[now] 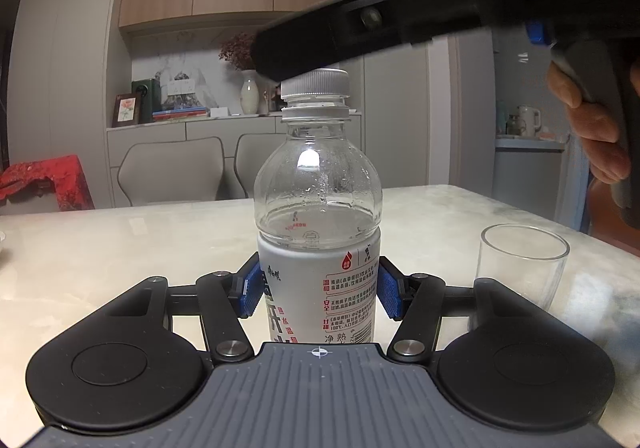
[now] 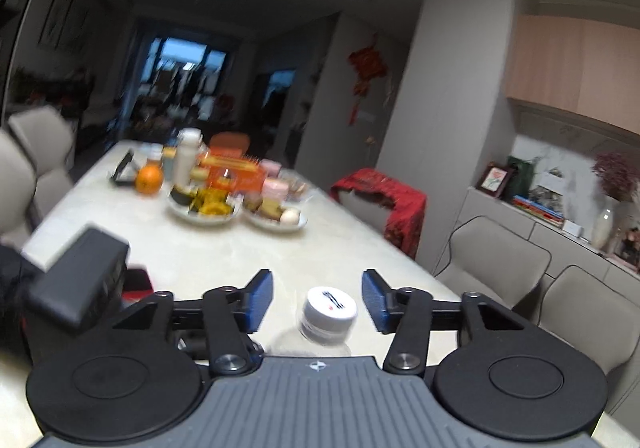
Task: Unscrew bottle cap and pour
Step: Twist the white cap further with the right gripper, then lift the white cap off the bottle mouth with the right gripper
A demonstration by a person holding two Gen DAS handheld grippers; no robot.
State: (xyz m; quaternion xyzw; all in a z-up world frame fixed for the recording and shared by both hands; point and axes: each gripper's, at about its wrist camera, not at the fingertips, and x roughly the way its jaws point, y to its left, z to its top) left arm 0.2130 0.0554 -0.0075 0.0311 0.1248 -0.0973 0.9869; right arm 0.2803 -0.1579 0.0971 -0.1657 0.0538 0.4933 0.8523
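A clear water bottle [image 1: 318, 184] with a white label stands upright on the pale table [image 1: 120, 248]; it holds water up to about the label's top. My left gripper [image 1: 318, 290] is shut on the bottle's labelled body, blue pads [image 1: 250, 290] pressed against both sides. Its grey ribbed cap [image 1: 315, 82] sits on the neck. My right gripper [image 2: 318, 298] hangs just above the cap [image 2: 330, 308], open, with its blue pads [image 2: 262, 298] apart from the cap on either side. In the left wrist view its dark finger [image 1: 320, 42] crosses above the cap, a hand [image 1: 592, 120] on its handle.
An empty drinking glass [image 1: 522, 264] stands right of the bottle. Plates of food [image 2: 208, 204], an orange [image 2: 149, 178] and bottles crowd the table's far end. Grey chairs [image 1: 172, 172] line the far side, one under a red cloth [image 2: 384, 196]. A black device [image 2: 80, 284] is at left.
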